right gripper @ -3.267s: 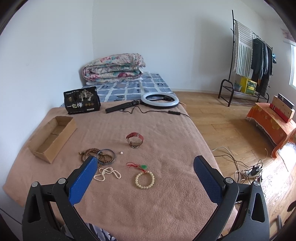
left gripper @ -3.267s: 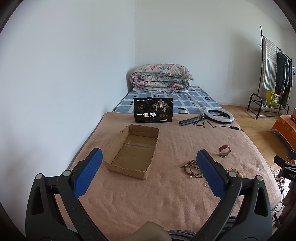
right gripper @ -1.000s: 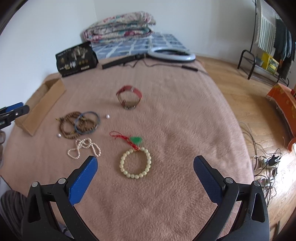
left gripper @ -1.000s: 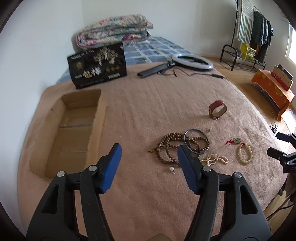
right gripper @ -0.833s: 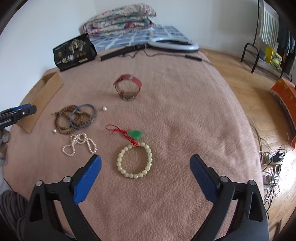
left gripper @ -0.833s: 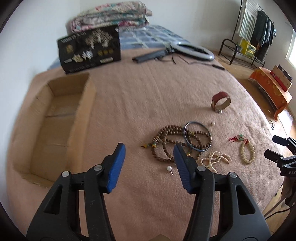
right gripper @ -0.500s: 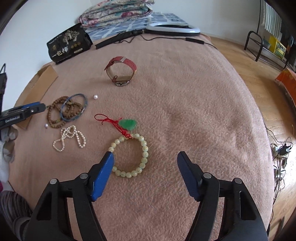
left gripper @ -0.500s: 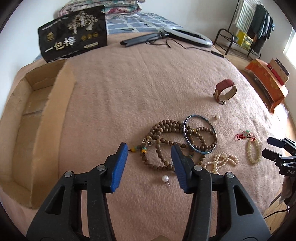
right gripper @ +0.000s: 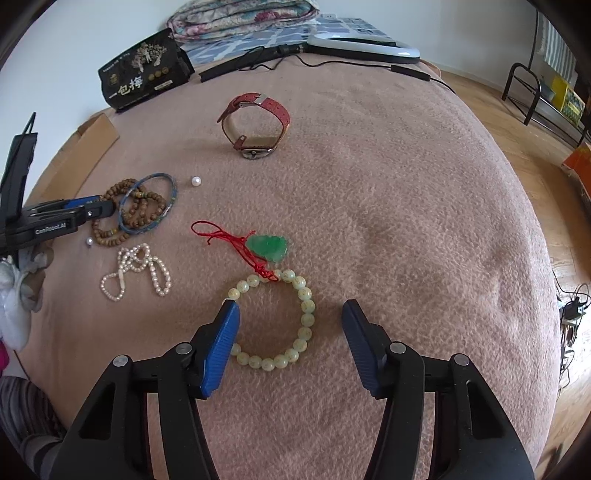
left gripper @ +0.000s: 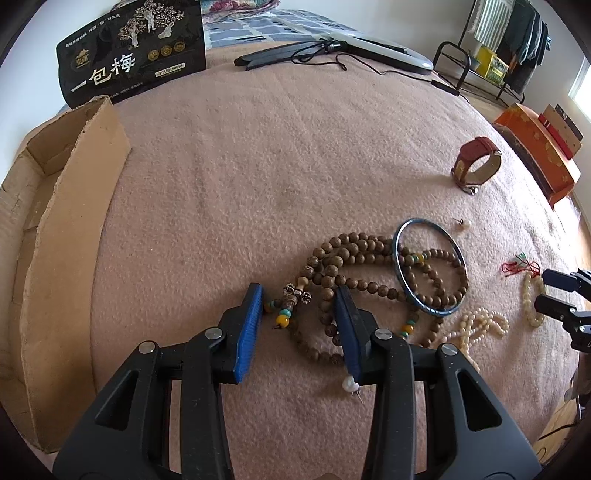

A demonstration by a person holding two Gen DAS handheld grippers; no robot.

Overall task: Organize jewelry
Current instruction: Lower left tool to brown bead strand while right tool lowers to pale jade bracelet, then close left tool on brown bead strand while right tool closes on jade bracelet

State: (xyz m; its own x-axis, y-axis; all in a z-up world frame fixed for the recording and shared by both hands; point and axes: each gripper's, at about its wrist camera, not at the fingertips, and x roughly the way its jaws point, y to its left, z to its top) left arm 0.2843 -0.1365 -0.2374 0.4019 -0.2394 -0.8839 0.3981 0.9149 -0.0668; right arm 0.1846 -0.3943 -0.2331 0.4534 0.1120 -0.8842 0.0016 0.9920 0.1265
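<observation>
On the brown blanket lie a wooden bead necklace [left gripper: 369,251] with a blue bangle [left gripper: 428,267] on it, a white pearl strand [left gripper: 480,325], a loose pearl [left gripper: 349,386] and a red watch [left gripper: 476,164]. My left gripper [left gripper: 299,295] is open, low over the necklace's tassel end [left gripper: 286,306]. My right gripper [right gripper: 290,314] is open around a pale green bead bracelet [right gripper: 273,321] with a jade pendant [right gripper: 267,247] on red cord. The cardboard box [left gripper: 55,221] stands at the left.
A black printed package [left gripper: 129,51], a ring light [left gripper: 380,48] with its cable and folded bedding [right gripper: 240,14] lie at the bed's far end. Another pearl [right gripper: 195,181] sits beside the bangle. Wooden floor, a clothes rack and an orange box [left gripper: 535,158] are to the right.
Both grippers have dropped toward the blanket and narrowed. The left now straddles the necklace's tassel; the right now brackets the green bead bracelet.
</observation>
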